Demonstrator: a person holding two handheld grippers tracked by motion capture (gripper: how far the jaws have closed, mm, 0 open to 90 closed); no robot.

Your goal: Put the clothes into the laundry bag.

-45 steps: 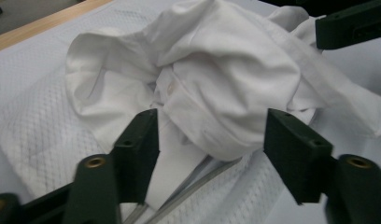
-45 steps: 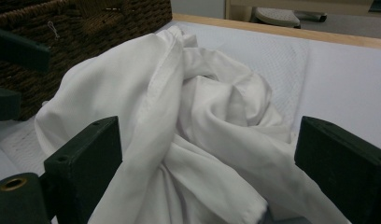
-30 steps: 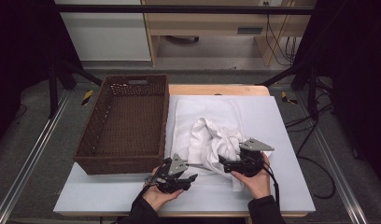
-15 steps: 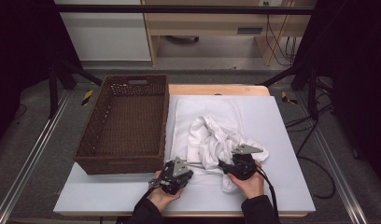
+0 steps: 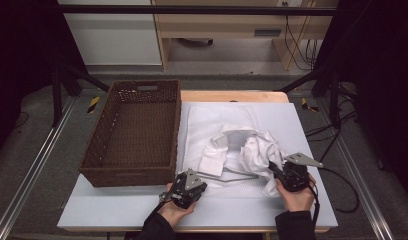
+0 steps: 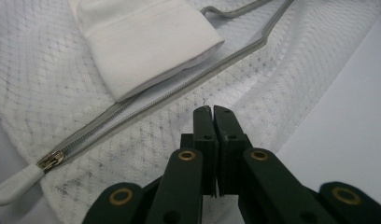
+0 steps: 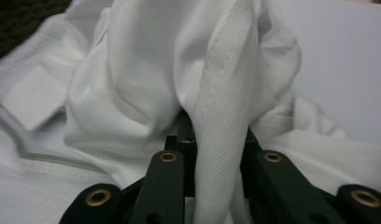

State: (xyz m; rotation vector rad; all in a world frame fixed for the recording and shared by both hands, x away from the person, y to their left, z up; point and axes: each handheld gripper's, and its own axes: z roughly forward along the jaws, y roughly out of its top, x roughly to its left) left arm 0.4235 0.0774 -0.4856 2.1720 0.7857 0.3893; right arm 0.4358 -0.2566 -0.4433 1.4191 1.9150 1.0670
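1. High view: a white mesh laundry bag (image 5: 212,125) lies flat on the counter (image 5: 312,200), just right of a brown wicker basket (image 5: 134,132). A crumpled white garment (image 5: 252,147) sits on the bag, partly inside its open mouth. The left gripper (image 5: 189,187) rests at the bag's near edge; the right gripper (image 5: 287,175) is at the garment's right side.

2. Left gripper view: the left gripper (image 6: 212,112) has its jaws pressed together on the bag's mesh (image 6: 146,140) beside the grey zipper (image 6: 132,116), whose white pull tab (image 6: 16,184) lies at the lower left. A folded white cuff (image 6: 142,42) of the garment rests across the zipper line.

3. Right gripper view: the right gripper (image 7: 212,140) has just been closing its jaws, and they clamp a stitched fold of the white garment (image 7: 226,93), which drapes down between them. The rest of the garment bunches up behind, and the counter (image 7: 338,51) shows pale at the upper right.
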